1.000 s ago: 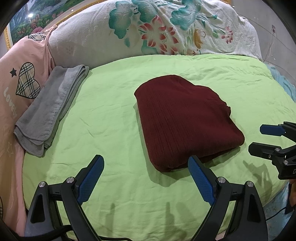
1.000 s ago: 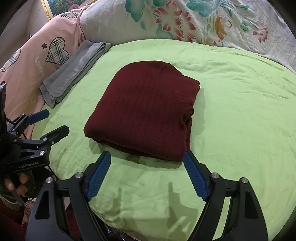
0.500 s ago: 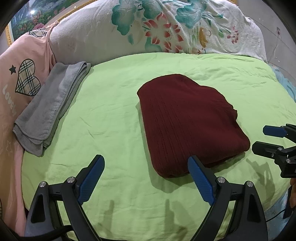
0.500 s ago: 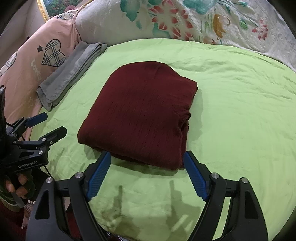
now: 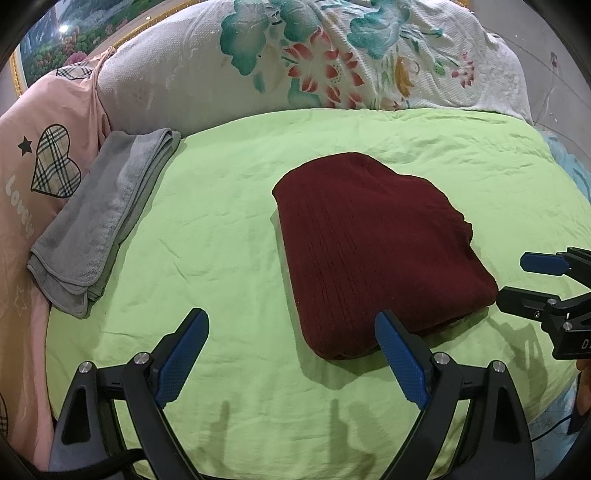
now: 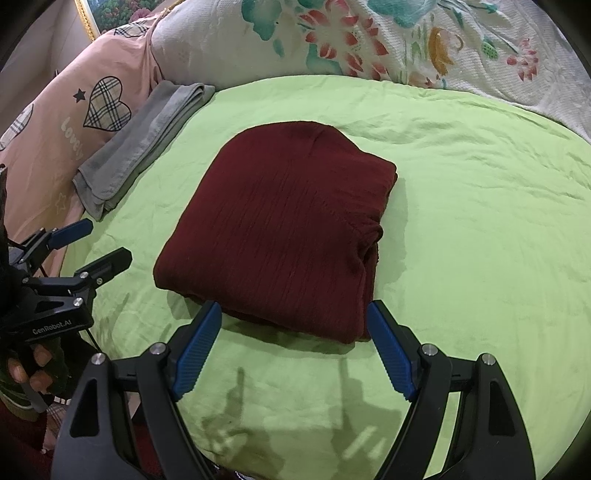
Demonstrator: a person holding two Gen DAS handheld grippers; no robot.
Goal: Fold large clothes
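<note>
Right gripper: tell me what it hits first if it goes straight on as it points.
Probably the near edge of the folded sweater, which lies just beyond the open right gripper and between its fingers. Height above the green sheet is unclear, so it might pass over that edge.

We see a green sheet [image 5: 229, 236] covering the bed. At 12 o'clock lies a white floral cover [image 5: 332, 59]; at 9 o'clock, pink bedding [image 5: 22, 177]; at 11 o'clock, a gold-framed picture [image 5: 66, 33].

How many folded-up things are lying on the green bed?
2. The dark red knitted sweater lies folded in the middle of the green sheet. The grey towel lies folded at the sheet's left edge, beside the pink pillow. More could be out of view.
</note>
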